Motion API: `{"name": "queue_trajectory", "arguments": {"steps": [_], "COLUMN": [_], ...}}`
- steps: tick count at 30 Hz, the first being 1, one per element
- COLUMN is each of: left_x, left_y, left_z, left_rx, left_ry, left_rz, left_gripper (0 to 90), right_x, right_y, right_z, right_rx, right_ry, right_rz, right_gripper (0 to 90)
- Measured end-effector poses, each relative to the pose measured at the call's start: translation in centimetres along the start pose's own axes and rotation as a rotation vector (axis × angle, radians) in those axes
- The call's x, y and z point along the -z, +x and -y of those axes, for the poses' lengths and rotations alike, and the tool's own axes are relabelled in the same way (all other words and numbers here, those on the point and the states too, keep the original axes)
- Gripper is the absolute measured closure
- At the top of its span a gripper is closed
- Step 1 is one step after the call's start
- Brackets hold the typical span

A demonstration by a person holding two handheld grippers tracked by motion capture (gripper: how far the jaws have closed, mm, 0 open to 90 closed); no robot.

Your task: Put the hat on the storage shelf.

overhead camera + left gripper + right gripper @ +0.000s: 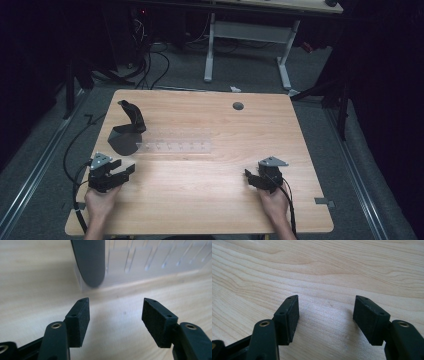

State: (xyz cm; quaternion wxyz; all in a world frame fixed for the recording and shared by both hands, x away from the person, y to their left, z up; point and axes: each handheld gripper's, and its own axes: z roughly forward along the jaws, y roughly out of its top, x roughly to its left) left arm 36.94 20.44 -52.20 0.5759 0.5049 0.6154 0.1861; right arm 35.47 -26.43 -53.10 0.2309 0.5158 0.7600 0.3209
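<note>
A clear plastic rack [175, 147] with a row of slots lies on the wooden table [210, 200], left of centre. A black curved stand with a round base [125, 137] sits at its left end. My left gripper [122, 171] rests near the table's left edge, just below the stand, open with nothing between its jaws. In the left gripper view the gripper [116, 312] faces the stand's dark base [90, 262] and the clear rack [155, 265]. My right gripper [252, 178] sits low at the front right, open over bare wood, as the right gripper view [325, 311] shows.
A small round grey grommet [238, 105] is set into the table near its far edge. Cables trail off the table's left side to the floor. A white-legged desk [250, 45] stands beyond the table.
</note>
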Motion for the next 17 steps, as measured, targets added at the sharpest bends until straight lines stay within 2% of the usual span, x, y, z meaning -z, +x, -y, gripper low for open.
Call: {"name": "queue_trajectory", "arguments": {"steps": [8, 10, 17], "left_x": [-0.6, -0.8, -0.9], "left_y": [-1.3, -1.6, -1.7], "left_z": [3.2, 3.8, 3.9], "left_rx": [-0.110, -0.151, -0.145], "left_ry": [0.081, 0.076, 0.079], "left_rz": [0.001, 0.002, 0.001], "left_gripper": [38.9, 35.9, 34.7], "right_x": [0.0, 0.0, 0.0], "right_y": [0.0, 0.0, 0.0], "right_z": [0.0, 0.0, 0.0], "right_rx": [-0.001, -0.001, -0.001], "right_ry": [0.000, 0.000, 0.000], "right_rz": [0.000, 0.000, 0.001], "right_gripper": [37.9, 37.7, 37.5]}}
